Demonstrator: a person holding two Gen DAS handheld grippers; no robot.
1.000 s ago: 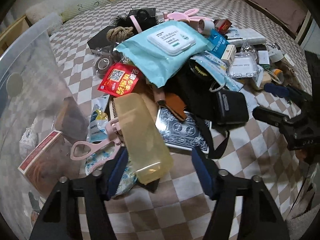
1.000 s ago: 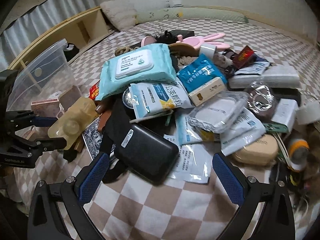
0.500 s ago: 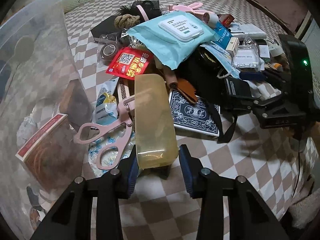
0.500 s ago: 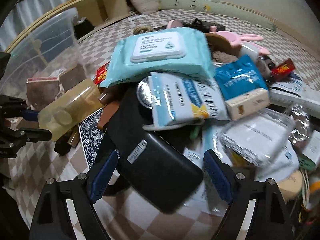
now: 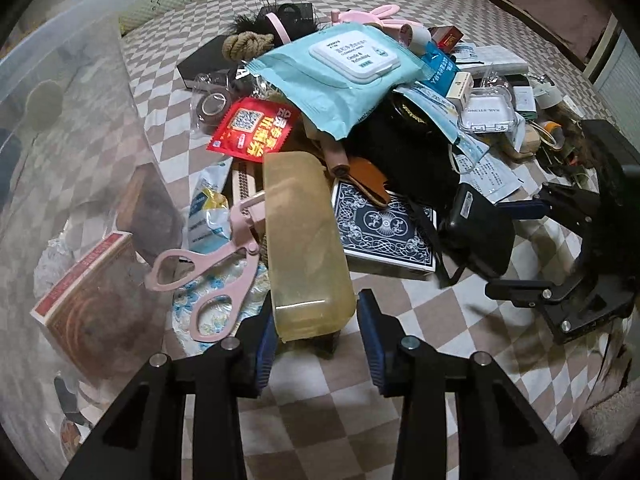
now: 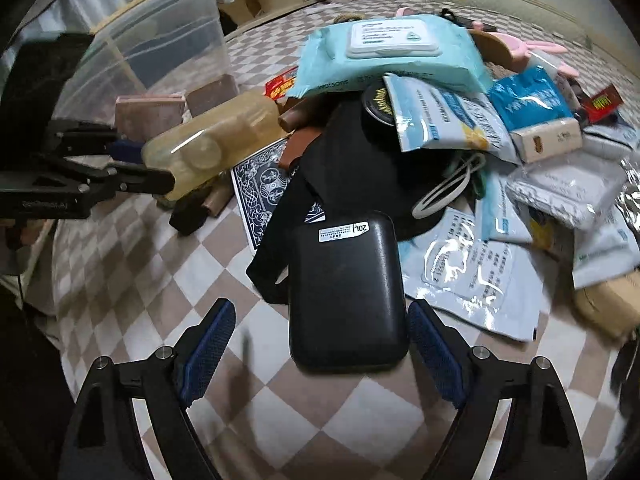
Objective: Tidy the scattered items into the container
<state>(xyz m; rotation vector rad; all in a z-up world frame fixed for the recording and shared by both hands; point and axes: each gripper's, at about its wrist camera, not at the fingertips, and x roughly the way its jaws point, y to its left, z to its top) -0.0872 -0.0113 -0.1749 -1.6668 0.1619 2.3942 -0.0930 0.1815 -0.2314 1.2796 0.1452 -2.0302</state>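
**Two grippers at a heap beside a clear bin**

We see a clear bin [image 5: 68, 128] at the left of a checkered bed [image 5: 304, 408]. Inside it lie a red-edged box [image 5: 92, 284] and a brown block [image 5: 148, 208]; the rest is blurred.

Our left gripper [image 5: 316, 336] has just been narrowing its jaws around the near end of a yellow case [image 5: 304, 240]; the left pad seems to touch it, the right stands just clear. The case's long axis runs straight away from the gripper, into the heap, beside pink scissors [image 5: 216, 272].

Our right gripper [image 6: 320, 352] stands wide, its jaws either side of a black case [image 6: 344, 292] without touching. That case points lengthwise away from the gripper, at the heap's near edge.
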